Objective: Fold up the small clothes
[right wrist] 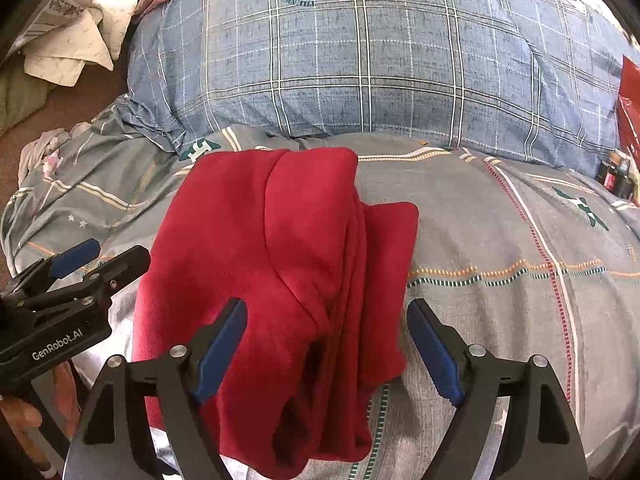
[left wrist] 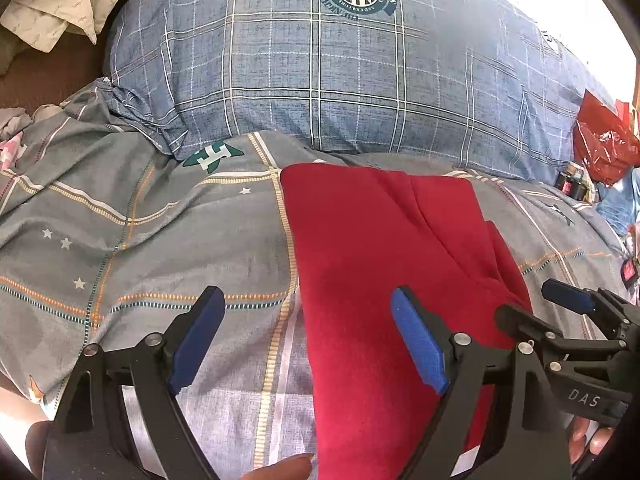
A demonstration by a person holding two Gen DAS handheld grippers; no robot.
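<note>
A red garment [left wrist: 372, 264] lies partly folded on the grey checked bed sheet [left wrist: 140, 240]; it also shows in the right wrist view [right wrist: 280, 264] with layered folds along its right side. My left gripper [left wrist: 306, 308] is open, its jaws astride the garment's left edge, holding nothing. My right gripper [right wrist: 326, 320] is open, its jaws astride the garment's right folded edge, holding nothing. The right gripper also shows at the right of the left wrist view [left wrist: 532, 300], and the left gripper at the left of the right wrist view [right wrist: 108, 258].
A big blue checked pillow [left wrist: 340, 72] lies just beyond the garment. White and pink clothes [left wrist: 56, 4] lie at the far left. A red plastic bag [left wrist: 604, 140] and small dark jars [left wrist: 572, 184] sit at the right.
</note>
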